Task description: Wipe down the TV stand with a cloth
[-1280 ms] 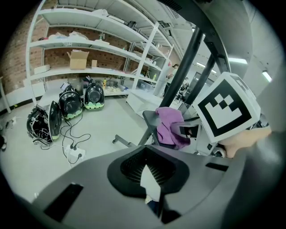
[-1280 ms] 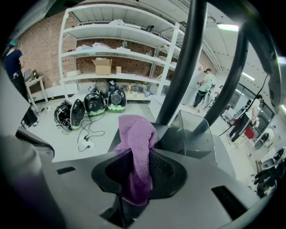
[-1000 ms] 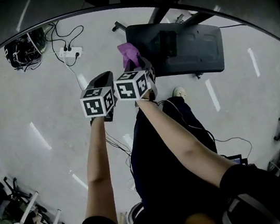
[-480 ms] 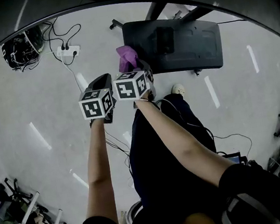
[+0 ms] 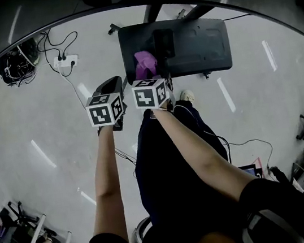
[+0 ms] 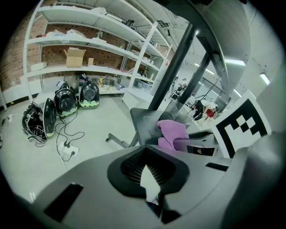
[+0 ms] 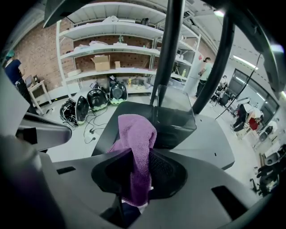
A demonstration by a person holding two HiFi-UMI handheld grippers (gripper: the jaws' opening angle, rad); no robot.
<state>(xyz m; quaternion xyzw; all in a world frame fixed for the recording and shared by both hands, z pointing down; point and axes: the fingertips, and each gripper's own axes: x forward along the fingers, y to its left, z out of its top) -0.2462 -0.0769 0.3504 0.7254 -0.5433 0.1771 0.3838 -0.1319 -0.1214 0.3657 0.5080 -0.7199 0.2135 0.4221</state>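
grey floor (image 5: 56, 133) beneath; right gripper (image 7: 134, 179) pinches purple cloth (image 7: 136, 138) above tv stand (image 7: 210, 147).

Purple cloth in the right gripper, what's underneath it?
The dark flat base of the TV stand lies below the purple cloth held by the right gripper. The patch directly beneath is covered, so contact cannot be judged.

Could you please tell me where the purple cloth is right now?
In the head view, the purple cloth is clamped in the right gripper's jaws, held over the left part of the dark TV stand.
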